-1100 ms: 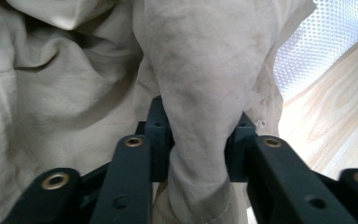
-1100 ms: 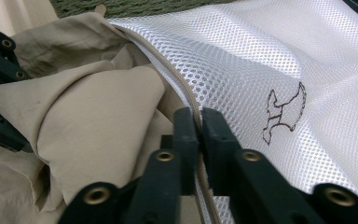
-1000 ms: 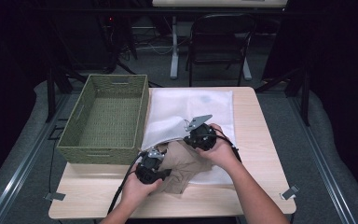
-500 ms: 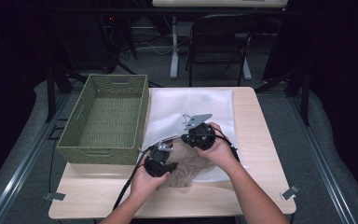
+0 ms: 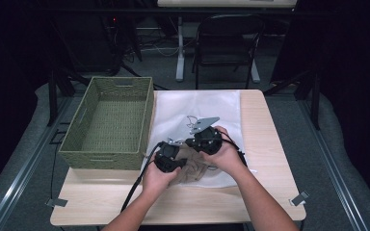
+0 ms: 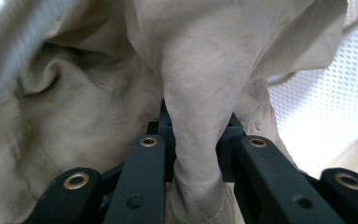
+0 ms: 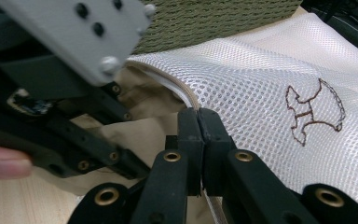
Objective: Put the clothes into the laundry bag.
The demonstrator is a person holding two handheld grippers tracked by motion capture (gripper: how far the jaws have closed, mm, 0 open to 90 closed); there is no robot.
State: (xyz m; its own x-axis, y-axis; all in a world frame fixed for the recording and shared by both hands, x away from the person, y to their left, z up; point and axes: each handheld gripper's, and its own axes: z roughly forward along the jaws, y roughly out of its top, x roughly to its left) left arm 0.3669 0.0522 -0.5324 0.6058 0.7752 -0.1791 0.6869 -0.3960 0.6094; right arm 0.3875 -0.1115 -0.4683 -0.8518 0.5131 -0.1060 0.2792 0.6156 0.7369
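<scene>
With the right claw (image 7: 199, 140) pinching the mesh bag's (image 7: 261, 93) rim, the left claw (image 6: 198, 154), clamping the beige cloth (image 6: 196, 93), should push deep inside.

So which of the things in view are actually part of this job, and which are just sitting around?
In the job:
- beige garment, pinched in the left gripper
- white mesh bag, its rim clamped by the right gripper

Lying about:
- green woven basket, beside the bag, nothing visible in it
- folding chair beyond the table
</scene>
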